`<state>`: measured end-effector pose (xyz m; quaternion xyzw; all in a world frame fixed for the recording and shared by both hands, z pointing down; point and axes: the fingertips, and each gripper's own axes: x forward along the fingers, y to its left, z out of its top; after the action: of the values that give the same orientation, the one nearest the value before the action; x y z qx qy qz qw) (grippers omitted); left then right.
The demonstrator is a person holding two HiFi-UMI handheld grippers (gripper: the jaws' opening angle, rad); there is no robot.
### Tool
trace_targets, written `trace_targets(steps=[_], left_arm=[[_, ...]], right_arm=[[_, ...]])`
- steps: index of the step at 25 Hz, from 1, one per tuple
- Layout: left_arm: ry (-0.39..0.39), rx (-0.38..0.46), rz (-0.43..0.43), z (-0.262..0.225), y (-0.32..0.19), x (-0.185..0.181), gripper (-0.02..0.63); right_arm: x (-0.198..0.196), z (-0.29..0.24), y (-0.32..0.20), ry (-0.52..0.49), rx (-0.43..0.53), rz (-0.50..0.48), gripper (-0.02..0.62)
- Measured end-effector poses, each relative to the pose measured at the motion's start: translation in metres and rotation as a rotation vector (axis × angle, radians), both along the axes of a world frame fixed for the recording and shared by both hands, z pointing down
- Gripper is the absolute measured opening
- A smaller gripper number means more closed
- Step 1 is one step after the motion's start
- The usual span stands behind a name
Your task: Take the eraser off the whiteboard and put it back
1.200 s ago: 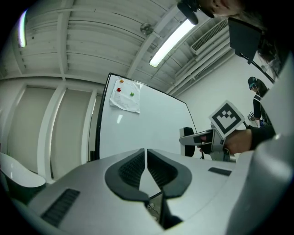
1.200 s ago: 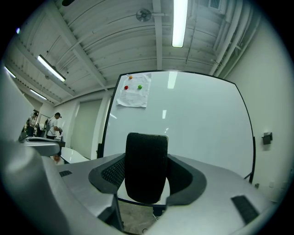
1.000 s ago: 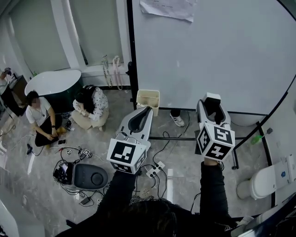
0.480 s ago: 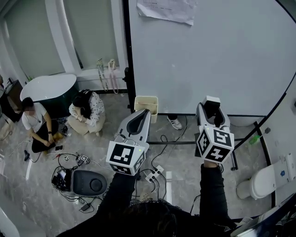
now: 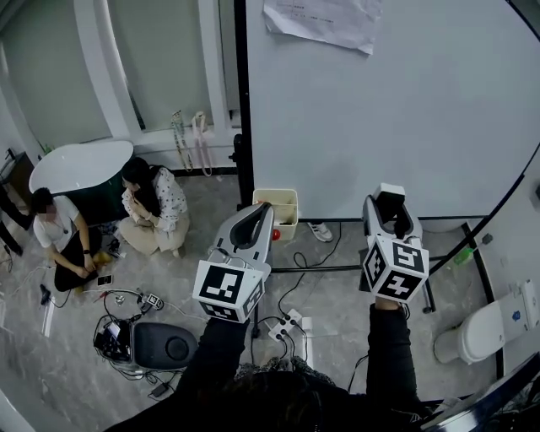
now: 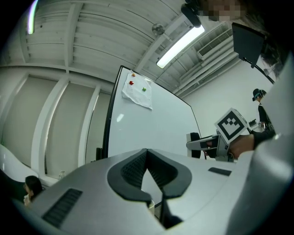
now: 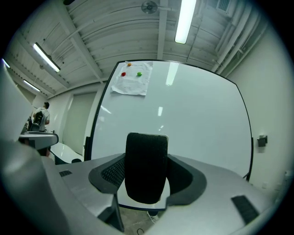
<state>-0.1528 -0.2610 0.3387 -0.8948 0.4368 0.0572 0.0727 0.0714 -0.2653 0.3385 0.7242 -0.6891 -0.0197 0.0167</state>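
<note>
Whiteboard [image 5: 405, 101] dead ahead. Right gripper [image 5: 389, 202] clamps the eraser [image 7: 146, 167] upright, felt toward us, probably so it goes back flat. Left gripper [image 6: 147, 155] closed, empty.

place: likely a lab or studio | cues: whiteboard [image 5: 396, 118], bathtub [image 5: 80, 164], toilet [image 5: 485, 329], floor cables [image 5: 116, 336]

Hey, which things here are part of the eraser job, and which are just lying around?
Part of the job:
eraser, clamped in the right gripper
whiteboard
left gripper, shut and empty

Just lying about:
bathtub
toilet
power strip
crate
paper sheet on the board
two seated people
</note>
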Motion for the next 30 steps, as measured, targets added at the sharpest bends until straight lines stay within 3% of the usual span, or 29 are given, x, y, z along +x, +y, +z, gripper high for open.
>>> trace_targets(steps=[9,20,30], left_arm=[[-0.023,-0.004,0.079,0.004,-0.029,0.013,0.006],[-0.062,-0.013,0.161,0.014,-0.043,0.080,0.008],[-0.042,0.003,0.075,0.000,-0.048,0.171,0.006]], right_arm=[[0.011,0.001,-0.010,-0.002,-0.003,0.089,0.264],[0.091,0.001,-0.001,-0.025,0.011,0.197,0.264],[0.163,-0.021,-0.022,-0.005,0.033,0.082,0.264]])
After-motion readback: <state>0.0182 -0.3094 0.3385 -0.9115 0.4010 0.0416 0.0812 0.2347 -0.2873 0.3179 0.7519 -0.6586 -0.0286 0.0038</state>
